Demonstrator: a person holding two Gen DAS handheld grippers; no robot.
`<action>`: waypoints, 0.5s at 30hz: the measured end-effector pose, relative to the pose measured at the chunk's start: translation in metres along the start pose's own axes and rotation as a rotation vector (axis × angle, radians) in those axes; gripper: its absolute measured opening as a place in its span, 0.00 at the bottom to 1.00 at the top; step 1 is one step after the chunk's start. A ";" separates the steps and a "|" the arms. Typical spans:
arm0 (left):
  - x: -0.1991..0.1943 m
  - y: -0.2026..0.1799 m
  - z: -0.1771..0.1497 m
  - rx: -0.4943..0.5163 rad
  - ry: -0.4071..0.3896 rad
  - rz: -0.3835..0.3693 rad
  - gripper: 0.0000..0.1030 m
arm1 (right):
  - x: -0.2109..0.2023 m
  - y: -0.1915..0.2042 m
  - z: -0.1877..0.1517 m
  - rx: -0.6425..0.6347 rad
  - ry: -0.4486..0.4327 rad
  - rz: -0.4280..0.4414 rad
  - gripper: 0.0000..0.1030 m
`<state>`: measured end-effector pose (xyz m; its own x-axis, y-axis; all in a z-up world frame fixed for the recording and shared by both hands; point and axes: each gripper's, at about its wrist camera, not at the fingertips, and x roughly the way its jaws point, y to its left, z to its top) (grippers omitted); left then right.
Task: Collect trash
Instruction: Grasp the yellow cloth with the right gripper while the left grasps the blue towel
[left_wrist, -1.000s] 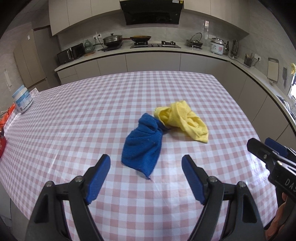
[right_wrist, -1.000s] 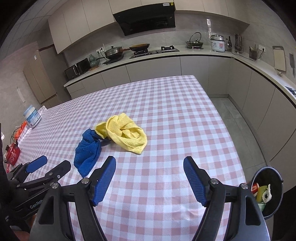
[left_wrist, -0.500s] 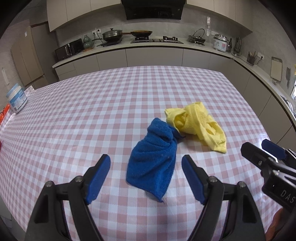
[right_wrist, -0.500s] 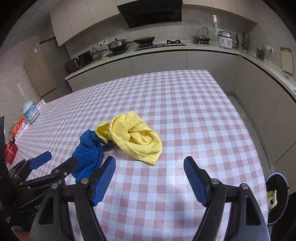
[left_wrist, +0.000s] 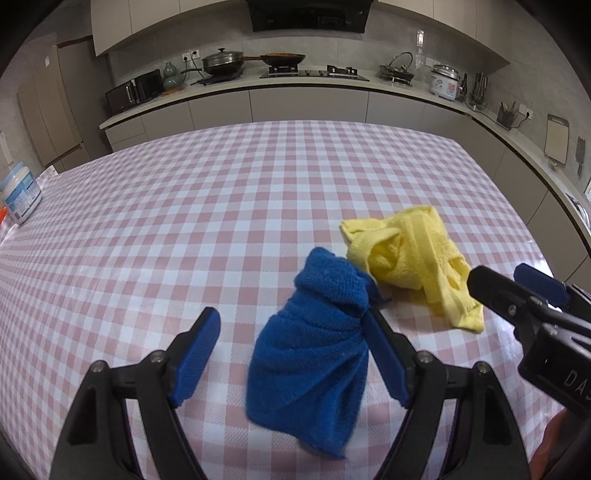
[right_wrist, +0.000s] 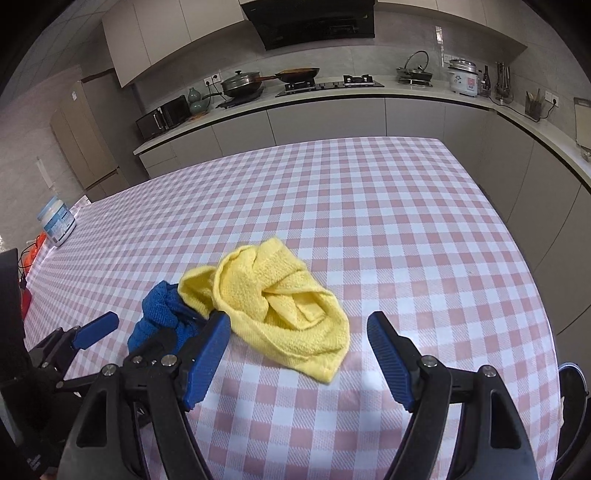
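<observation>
A crumpled blue cloth lies on the pink checked table, between the jaws of my open left gripper; its right side rests against the right finger. A crumpled yellow cloth touches the blue cloth's far right end. In the right wrist view the yellow cloth lies just ahead of my open, empty right gripper, and the blue cloth sits to its left, partly hidden by the left gripper. The right gripper shows at the right of the left wrist view.
A white jar stands at the table's far left edge. A dark trash bin stands on the floor beyond the table's right edge. Kitchen counters with pots and a stove run along the back wall.
Both grippers have moved forward toward the cloths. The blue cloth now lies between the left jaws, and the yellow cloth is closer to the right gripper. Both grippers stayed open.
</observation>
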<state>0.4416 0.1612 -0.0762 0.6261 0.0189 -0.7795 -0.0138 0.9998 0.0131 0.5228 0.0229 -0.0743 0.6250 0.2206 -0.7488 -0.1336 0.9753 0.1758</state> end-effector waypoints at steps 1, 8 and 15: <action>0.002 -0.001 0.000 0.003 0.001 0.004 0.78 | 0.003 0.001 0.002 -0.003 -0.001 0.001 0.76; 0.022 0.003 -0.002 0.011 0.014 0.043 0.78 | 0.026 0.010 0.011 -0.016 0.010 0.014 0.77; 0.025 0.022 0.002 -0.028 0.001 0.046 0.81 | 0.050 0.020 0.015 -0.021 0.033 0.023 0.78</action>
<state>0.4587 0.1835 -0.0945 0.6239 0.0646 -0.7788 -0.0646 0.9974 0.0310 0.5629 0.0530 -0.0993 0.5959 0.2431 -0.7654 -0.1640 0.9698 0.1804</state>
